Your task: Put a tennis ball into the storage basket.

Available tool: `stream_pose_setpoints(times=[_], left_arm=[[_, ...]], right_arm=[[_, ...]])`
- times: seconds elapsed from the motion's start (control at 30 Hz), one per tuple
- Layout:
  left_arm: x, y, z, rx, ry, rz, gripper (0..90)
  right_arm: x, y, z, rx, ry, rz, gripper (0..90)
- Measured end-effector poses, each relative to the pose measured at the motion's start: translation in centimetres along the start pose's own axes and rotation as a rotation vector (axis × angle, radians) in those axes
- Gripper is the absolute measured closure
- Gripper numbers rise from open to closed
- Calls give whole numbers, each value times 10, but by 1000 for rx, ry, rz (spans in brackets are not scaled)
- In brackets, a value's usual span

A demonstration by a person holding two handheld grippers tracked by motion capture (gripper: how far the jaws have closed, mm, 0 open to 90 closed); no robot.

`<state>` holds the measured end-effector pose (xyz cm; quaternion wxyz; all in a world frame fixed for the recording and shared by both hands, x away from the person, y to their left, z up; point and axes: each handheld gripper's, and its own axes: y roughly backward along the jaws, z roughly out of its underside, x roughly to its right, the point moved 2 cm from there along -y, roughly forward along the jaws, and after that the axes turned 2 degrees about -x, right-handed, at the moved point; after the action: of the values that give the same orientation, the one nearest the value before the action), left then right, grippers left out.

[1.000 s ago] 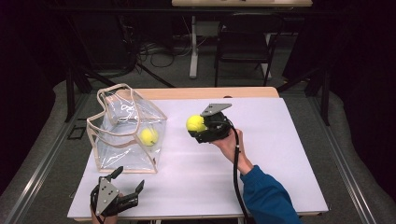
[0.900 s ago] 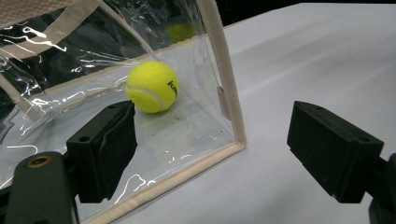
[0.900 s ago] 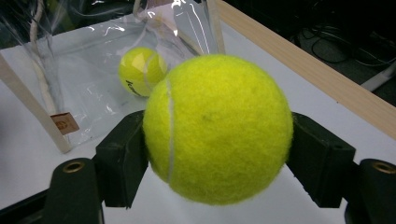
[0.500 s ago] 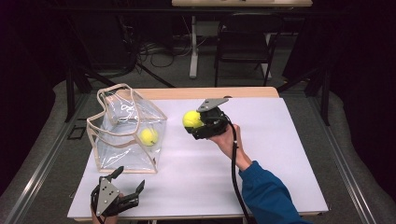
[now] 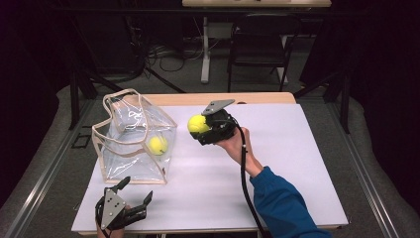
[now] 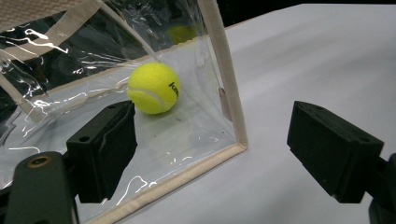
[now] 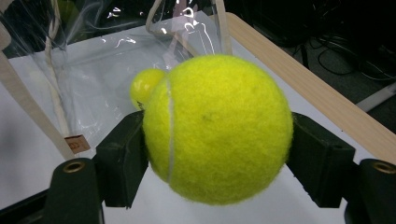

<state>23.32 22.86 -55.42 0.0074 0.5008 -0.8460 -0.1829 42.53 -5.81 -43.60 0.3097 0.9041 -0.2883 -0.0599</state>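
Note:
A clear plastic bag (image 5: 133, 141) with beige trim stands on the left of the white table (image 5: 297, 163); a yellow tennis ball (image 5: 158, 145) lies inside it, also the ball (image 6: 153, 87) behind the clear wall in the left gripper view. My right gripper (image 5: 200, 126) hangs above the table just right of the bag, shut on a second tennis ball (image 5: 198, 124), the ball (image 7: 217, 128) pressed between both pads. My left gripper (image 5: 132, 191) rests at the table's front left edge, open, its jaws astride the bag's near corner (image 6: 236, 140) without touching it.
The bag's mouth and beige handles (image 5: 124, 99) stand open at the top. A wooden table edge (image 5: 237, 98) runs along the back. A chair (image 5: 257, 49) and cables lie on the floor beyond. The right gripper's cable (image 5: 245, 173) trails along the blue sleeve.
My right gripper has carried the tennis ball slightly up and left, closer to the bag. The left gripper has stayed put.

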Motion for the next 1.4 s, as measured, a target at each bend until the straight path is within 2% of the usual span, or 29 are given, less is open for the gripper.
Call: stream_pose_setpoints(times=[0.7,1.4], left_arm=[[-1,0,1,-1,6,1,160],[-1,0,0,0,6,1,160]], right_arm=[[1,-3,-22,-6,16,-22,265],[-3,-3,-43,6,44,-19,265]])
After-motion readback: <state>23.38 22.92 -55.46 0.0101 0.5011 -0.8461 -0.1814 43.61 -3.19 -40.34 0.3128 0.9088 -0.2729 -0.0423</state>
